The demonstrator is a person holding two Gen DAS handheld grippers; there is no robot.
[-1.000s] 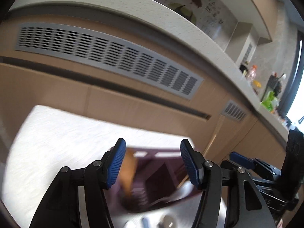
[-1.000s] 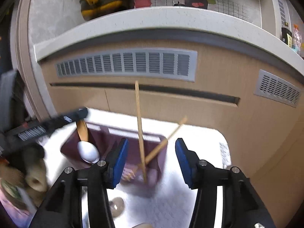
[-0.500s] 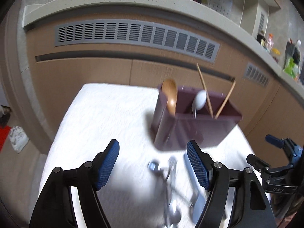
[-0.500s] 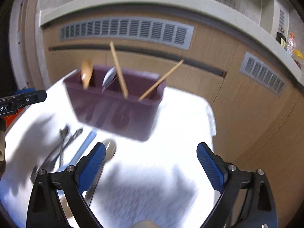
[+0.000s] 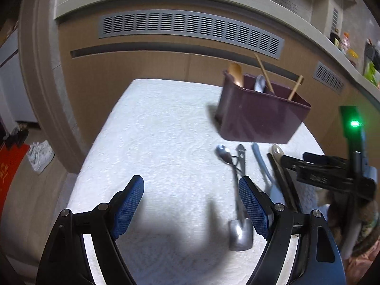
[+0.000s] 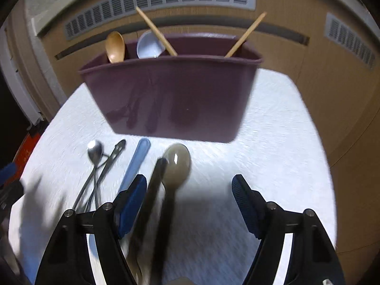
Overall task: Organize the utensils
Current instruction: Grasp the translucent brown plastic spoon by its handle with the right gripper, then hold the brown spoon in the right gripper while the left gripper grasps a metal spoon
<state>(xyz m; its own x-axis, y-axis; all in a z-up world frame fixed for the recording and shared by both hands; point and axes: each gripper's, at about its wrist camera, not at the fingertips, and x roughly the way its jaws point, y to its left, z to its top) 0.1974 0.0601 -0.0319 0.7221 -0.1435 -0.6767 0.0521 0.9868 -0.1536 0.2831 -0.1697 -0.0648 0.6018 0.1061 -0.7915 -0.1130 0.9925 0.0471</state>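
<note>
A maroon utensil holder [image 5: 258, 116] [image 6: 173, 95] stands on the white table [image 5: 154, 142], holding a wooden spoon [image 6: 115, 46], a white spoon [image 6: 148, 46] and two chopsticks [image 6: 155, 30]. In front of it lie a metal spoon [image 6: 95, 152], a metal tool [image 6: 114, 154], a blue-handled utensil [image 6: 136, 163], a dark stick [image 6: 152, 190] and a tan spoon [image 6: 177, 161]. A metal spatula head [image 5: 239, 234] lies by my left gripper [image 5: 191, 210], which is open and empty above the table. My right gripper [image 6: 188, 205] is open and empty over the dark stick and tan spoon.
Wooden cabinet fronts with grey vents [image 5: 190, 30] and a counter edge run behind the table [image 6: 273, 130]. The right gripper's body with a green light [image 5: 353, 123] shows at the right of the left wrist view. Shoes [image 5: 39, 154] lie on the floor at left.
Both grippers have pulled back from the holder and lowered toward the table. The right gripper went from nearly over the holder to above the loose utensils; both stayed open.
</note>
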